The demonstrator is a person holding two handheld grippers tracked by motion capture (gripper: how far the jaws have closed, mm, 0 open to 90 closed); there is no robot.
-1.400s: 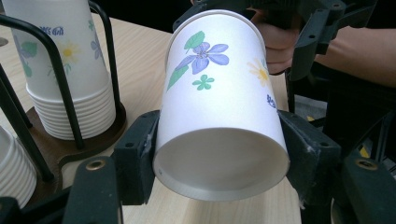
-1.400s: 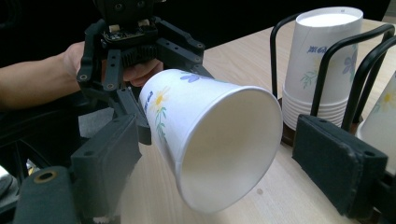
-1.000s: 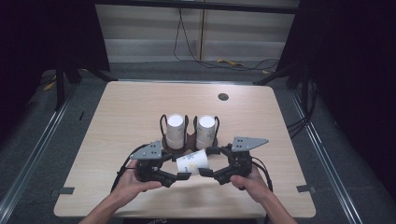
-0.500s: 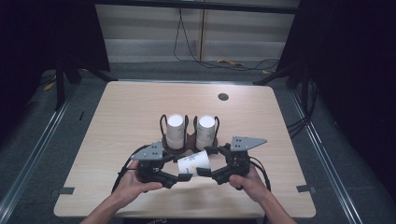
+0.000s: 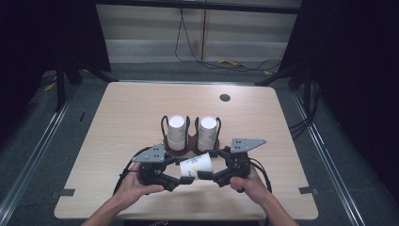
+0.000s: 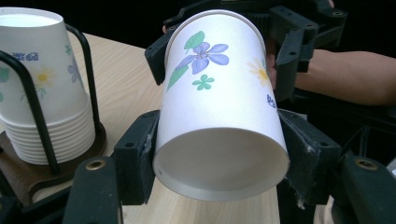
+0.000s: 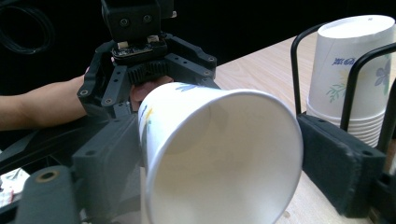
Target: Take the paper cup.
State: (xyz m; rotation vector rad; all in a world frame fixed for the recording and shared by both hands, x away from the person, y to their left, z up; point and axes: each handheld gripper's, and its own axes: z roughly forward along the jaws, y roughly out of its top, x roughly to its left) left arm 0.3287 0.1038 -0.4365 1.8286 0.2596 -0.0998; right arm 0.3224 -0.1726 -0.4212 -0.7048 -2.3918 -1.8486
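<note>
Right gripper (image 5: 205,175) jaws have just been closing around the paper cup's (image 5: 196,165) rim end; left gripper (image 5: 181,181) clamps its base.

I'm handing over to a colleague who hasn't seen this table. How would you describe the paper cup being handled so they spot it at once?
On the wooden table, a cup holder near the middle carries two upright stacks of cups. Just in front of it, toward the person, one flower-printed paper cup hangs between the left gripper and the right gripper. Unlike the stacked ones, it lies sideways, off the table.
</note>
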